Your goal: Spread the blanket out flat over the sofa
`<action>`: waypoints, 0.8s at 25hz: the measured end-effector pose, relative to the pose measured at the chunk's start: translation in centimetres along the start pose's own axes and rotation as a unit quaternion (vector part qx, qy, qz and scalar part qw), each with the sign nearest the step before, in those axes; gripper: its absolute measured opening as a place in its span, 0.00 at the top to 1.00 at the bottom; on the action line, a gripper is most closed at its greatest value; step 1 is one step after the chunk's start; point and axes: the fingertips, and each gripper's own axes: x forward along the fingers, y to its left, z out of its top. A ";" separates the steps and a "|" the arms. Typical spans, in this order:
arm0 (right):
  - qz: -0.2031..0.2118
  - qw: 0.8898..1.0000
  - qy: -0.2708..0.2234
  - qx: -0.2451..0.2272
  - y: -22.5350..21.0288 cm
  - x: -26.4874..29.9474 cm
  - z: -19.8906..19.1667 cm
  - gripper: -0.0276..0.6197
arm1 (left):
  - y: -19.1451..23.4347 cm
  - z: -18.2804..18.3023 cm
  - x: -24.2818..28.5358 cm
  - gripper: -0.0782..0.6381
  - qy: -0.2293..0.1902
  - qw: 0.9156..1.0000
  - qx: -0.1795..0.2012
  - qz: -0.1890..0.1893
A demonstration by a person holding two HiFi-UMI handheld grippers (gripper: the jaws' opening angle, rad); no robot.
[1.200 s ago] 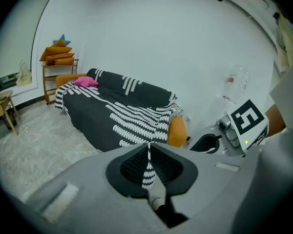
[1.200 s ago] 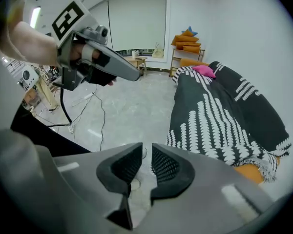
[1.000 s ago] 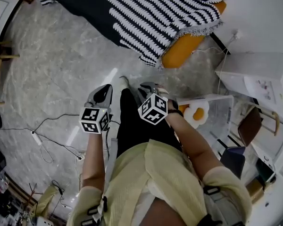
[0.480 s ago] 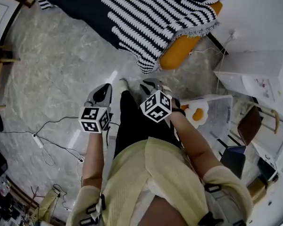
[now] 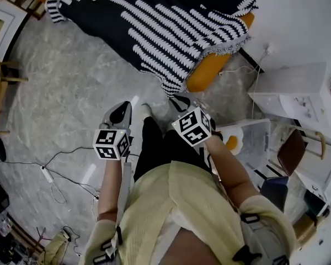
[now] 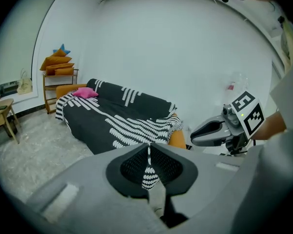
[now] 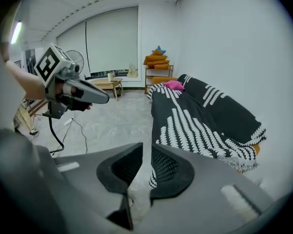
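- Left claw (image 6: pixel 148 150) is pressed together on nothing; right claw (image 7: pixel 146 156) stands a slit apart, also empty.
- Both hang over the floor (image 5: pixel 71 87), well apart from the sofa (image 5: pixel 208 69).
- Striped blanket (image 5: pixel 171 32) drapes the sofa, leaving one orange end bare.
- Spreading looks nearly done; the next move is probably tugging the fringe over that end.

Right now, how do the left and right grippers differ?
The left gripper has its jaws together at the tips; the right gripper has them a slit apart. In the head view the right gripper is nearer the hanging corner of the blanket than the left gripper. Shared: both hold nothing, and neither touches the blanket draped over the sofa.
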 end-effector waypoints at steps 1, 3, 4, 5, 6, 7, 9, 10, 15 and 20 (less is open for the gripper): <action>-0.005 1.000 -0.005 0.002 -0.4 -0.3 0.4 0.86 | 0.1 0.5 -0.1 0.86 -0.003 1.000 0.001 0.002; -0.012 1.000 -0.016 0.010 -1.2 -0.9 1.3 0.86 | 0.2 1.6 -0.4 0.86 -0.010 1.000 0.003 0.005; -0.015 1.000 -0.020 0.014 -1.5 -1.2 1.8 0.87 | 0.2 2.1 -0.5 0.86 -0.013 1.000 0.003 0.006; -0.018 0.999 -0.024 0.019 -1.7 -1.6 2.1 0.87 | 0.1 2.5 -0.8 0.86 -0.014 1.000 0.004 0.007; -0.020 0.999 -0.028 0.023 -1.9 -2.0 2.5 0.87 | 0.0 2.9 -1.0 0.86 -0.015 1.000 0.004 0.007; -0.023 0.999 -0.032 0.026 -2.1 -2.4 2.8 0.88 | -0.1 3.2 -1.3 0.86 -0.016 1.000 0.004 0.008; -0.031 0.998 -0.040 0.032 -2.6 -2.9 3.6 0.88 | -0.1 4.1 -1.6 0.86 -0.022 1.000 0.005 0.007; -0.034 0.998 -0.044 0.035 -2.9 -3.1 4.0 0.88 | -0.1 4.5 -1.7 0.86 -0.026 1.000 0.006 0.006; -0.041 0.996 -0.069 0.041 -3.7 -4.2 6.3 0.89 | -0.2 6.8 -2.2 0.86 -0.047 0.999 0.004 -0.005; -0.049 0.994 -0.092 0.037 -3.9 -6.0 8.1 0.91 | -1.0 8.7 -2.5 0.86 -0.055 0.998 0.013 -0.012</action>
